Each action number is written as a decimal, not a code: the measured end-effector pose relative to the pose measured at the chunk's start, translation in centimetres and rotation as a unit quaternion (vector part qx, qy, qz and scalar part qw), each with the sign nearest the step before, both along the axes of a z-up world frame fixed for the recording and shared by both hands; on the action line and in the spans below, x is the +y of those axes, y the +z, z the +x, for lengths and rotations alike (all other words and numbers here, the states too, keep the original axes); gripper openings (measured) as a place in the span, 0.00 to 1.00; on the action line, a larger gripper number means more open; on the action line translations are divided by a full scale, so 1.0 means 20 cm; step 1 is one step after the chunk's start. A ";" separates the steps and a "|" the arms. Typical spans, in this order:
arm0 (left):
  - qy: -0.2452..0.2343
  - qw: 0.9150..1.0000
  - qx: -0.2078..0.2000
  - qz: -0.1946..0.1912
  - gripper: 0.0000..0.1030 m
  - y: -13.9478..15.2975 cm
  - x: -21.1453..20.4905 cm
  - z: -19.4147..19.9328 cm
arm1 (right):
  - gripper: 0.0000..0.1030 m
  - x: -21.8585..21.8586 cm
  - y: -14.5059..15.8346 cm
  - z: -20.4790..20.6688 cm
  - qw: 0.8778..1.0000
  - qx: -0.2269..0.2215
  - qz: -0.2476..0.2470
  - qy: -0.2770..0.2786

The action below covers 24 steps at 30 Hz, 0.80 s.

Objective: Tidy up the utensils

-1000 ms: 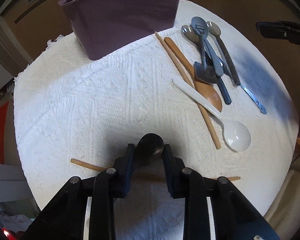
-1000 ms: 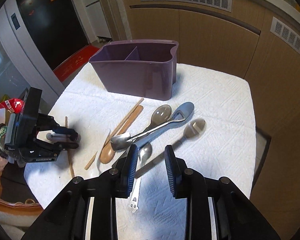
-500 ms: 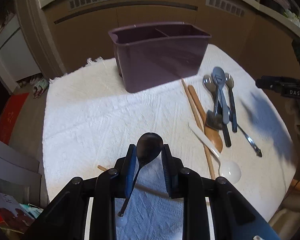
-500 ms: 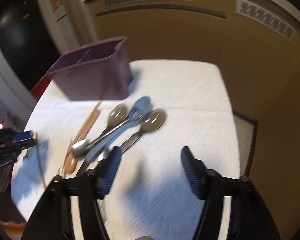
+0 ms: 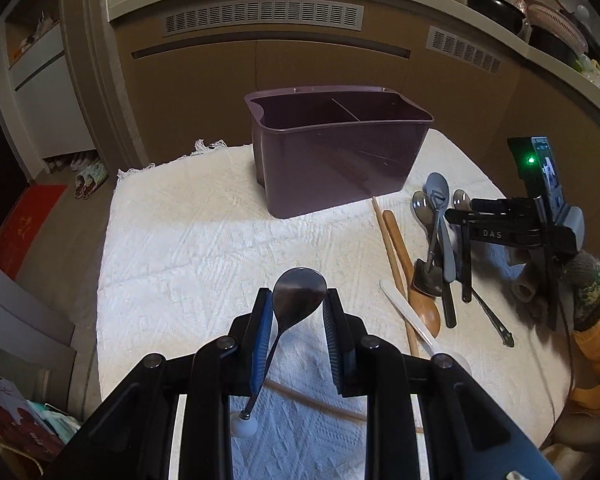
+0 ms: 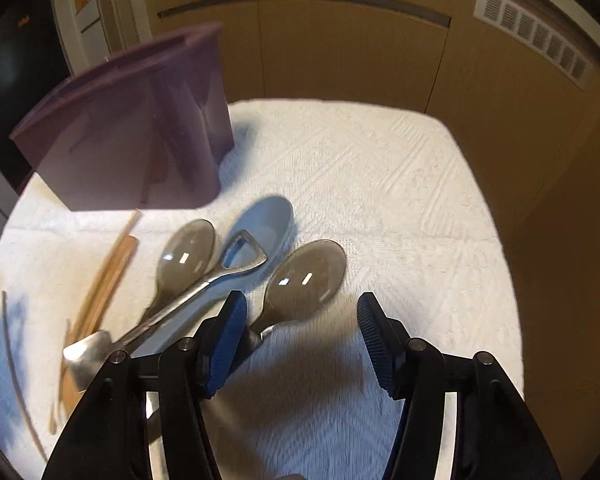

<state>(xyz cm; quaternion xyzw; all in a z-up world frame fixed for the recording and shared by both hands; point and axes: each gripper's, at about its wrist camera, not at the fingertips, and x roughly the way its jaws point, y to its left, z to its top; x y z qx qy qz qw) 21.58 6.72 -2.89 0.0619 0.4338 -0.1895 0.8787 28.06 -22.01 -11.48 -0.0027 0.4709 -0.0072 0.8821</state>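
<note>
Currently, in the left wrist view, the left gripper at lower centre is clenched on a dark metal spoon, pads pressing the bowl's edges, bowl up and the handle hanging down between the fingers above the white textured cloth. Upper centre, the purple two-compartment utensil caddy stands upright on the cloth. Right of it lies a loose cluster: a wooden chopstick, a wooden spoon, a white plastic spoon and several metal spoons with a bottle opener overlapping them. At the right edge, the right gripper reaches over this cluster.

From the right wrist view, the caddy sits upper left, blurred. The right gripper's jaws are closing but stand apart; a metal spoon's bowl lies just beyond the fingertips, its neck beside the left pad, no pad pressing it.
</note>
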 end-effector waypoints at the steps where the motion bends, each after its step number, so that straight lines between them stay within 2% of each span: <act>1: 0.001 1.000 0.000 -0.001 0.22 0.00 0.01 0.00 | 0.57 0.01 0.00 0.01 1.000 -0.008 -0.009 0.006; 3: 0.003 1.000 0.000 -0.002 0.22 0.00 0.02 0.00 | 0.52 0.02 -0.01 0.04 1.000 -0.008 -0.012 0.022; 4: 0.004 1.000 0.000 -0.002 0.22 0.01 0.02 0.00 | 0.44 0.02 0.00 0.04 0.999 -0.006 -0.011 0.030; 7: 0.007 1.000 -0.002 -0.002 0.22 0.01 0.02 0.00 | 0.33 0.05 0.00 0.03 0.998 -0.002 -0.023 0.054; 13: 0.003 1.000 -0.014 -0.002 0.22 0.06 0.00 -0.04 | 0.22 0.05 0.07 -0.08 0.997 -0.019 -0.027 0.073; 15: 0.000 1.000 -0.020 -0.002 0.22 0.09 -0.01 -0.06 | 0.09 0.04 0.13 -0.14 0.996 -0.032 -0.019 0.083; 17: -0.003 1.000 -0.026 -0.001 0.22 0.11 -0.02 -0.08 | 0.07 0.04 0.19 -0.19 0.995 -0.043 -0.014 0.088; 24: -0.015 0.999 -0.045 -0.003 0.21 0.20 -0.09 -0.15 | 0.06 0.00 0.34 -0.35 0.993 -0.072 0.006 0.096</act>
